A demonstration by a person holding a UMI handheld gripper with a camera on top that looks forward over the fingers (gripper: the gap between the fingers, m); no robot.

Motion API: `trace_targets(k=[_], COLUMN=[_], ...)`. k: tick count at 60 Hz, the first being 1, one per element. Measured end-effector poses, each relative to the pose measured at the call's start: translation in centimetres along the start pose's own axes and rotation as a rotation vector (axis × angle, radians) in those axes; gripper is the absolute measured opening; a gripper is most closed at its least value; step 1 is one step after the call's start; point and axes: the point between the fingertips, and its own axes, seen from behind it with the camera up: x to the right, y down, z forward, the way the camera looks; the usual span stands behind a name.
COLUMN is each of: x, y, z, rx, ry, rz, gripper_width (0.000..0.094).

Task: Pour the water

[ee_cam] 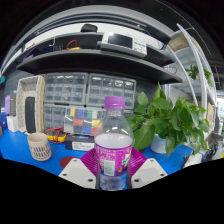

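Note:
A clear plastic water bottle (113,140) with a purple cap and a pink-and-white label stands upright between my fingers. My gripper (112,168) is shut on the bottle, with the magenta pads (85,160) pressed against both sides of its labelled body. The bottle's base is hidden below the fingers. A small ribbed white cup (39,147) stands on the blue table (18,150), to the left of the bottle and a little beyond the fingers.
A green leafy plant (170,118) in a pot stands right of the bottle. Clear drawer cabinets (92,95) and a dark shelf (100,50) line the back. A box of coloured items (82,122) sits behind the bottle.

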Motion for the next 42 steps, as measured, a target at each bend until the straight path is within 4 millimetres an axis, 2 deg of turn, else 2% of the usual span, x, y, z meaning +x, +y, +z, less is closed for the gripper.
trace_targets(k=[6, 11, 23, 28, 32, 37, 42], x=[-0.4, -1.6, -6.9, -9.7, -11.5, -13.7, -15.2], y=[-0.1, -0.9, -4.0, -4.9, -5.7, -6.3, -6.5], z=[0.1, 0.6, 3.1, 4.6, 5.8, 6.2, 7.1], rx=[-0.014, -0.011, 0.047, 0.082, 0.115, 0.140, 0.157], ry=[-0.001, -0.007, -0.026, -0.010, -0.015, -0.012, -0.013], rz=[-0.038, -0.178, -0.781, -1.022, -1.188, -1.376, -1.548], gripper_width=[0.0355, 0.0354, 0.0355, 0.0354, 0.0352, 0.0353, 0.0354])
